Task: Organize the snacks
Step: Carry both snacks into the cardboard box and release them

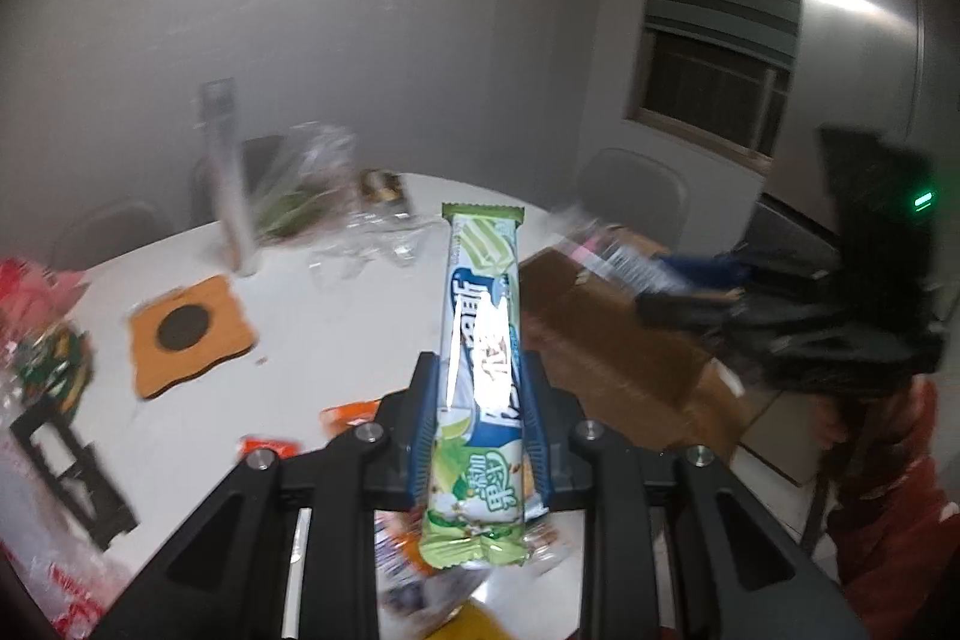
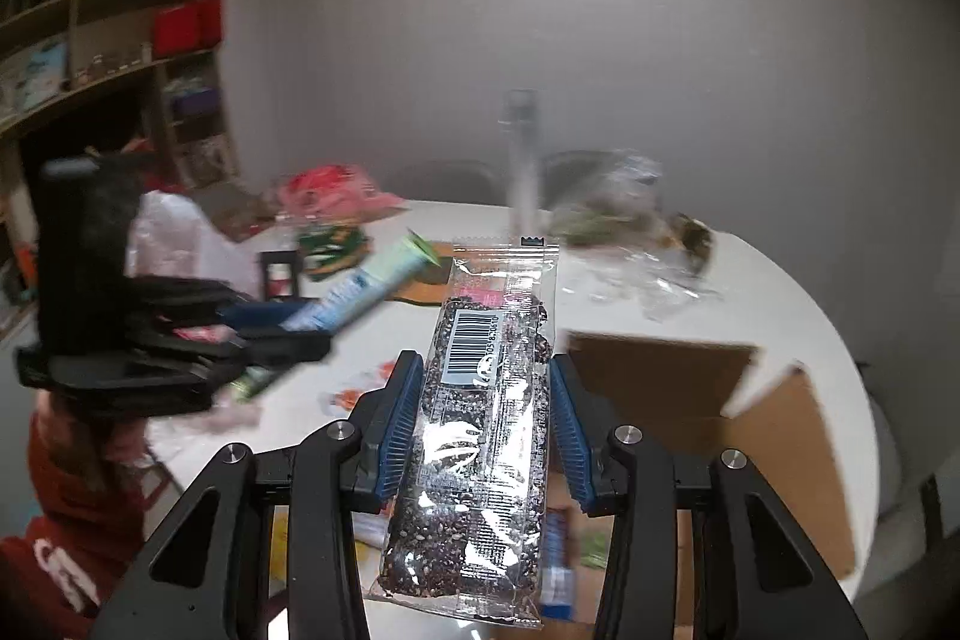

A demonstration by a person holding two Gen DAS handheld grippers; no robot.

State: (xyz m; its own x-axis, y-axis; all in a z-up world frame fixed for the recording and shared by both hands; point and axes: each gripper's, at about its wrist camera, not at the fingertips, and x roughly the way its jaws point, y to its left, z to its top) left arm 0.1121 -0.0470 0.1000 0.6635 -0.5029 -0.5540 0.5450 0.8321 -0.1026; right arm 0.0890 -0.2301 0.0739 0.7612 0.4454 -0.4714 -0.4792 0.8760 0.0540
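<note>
My left gripper (image 1: 477, 370) is shut on a long green, white and blue wafer bar (image 1: 480, 340), held above the white round table (image 1: 336, 334); the bar sticks out past the fingertips. In the right wrist view my right gripper (image 2: 483, 370) is shut on a clear packet of dark seed bar (image 2: 480, 436) with a barcode label. Each gripper appears blurred in the other's view: the right gripper (image 1: 654, 295) over the open cardboard box (image 1: 618, 358), the left gripper (image 2: 312, 328) at the left with its wafer bar (image 2: 372, 289).
The cardboard box (image 2: 690, 394) stands open at the table's right. Loose snack packets (image 1: 348, 415), a wooden coaster (image 1: 189, 334), a tall clear bottle (image 1: 231, 178), crumpled plastic bags (image 1: 312, 184) and a red bag (image 2: 327, 190) lie about. A person's red sleeve (image 1: 888, 490) is at the right edge.
</note>
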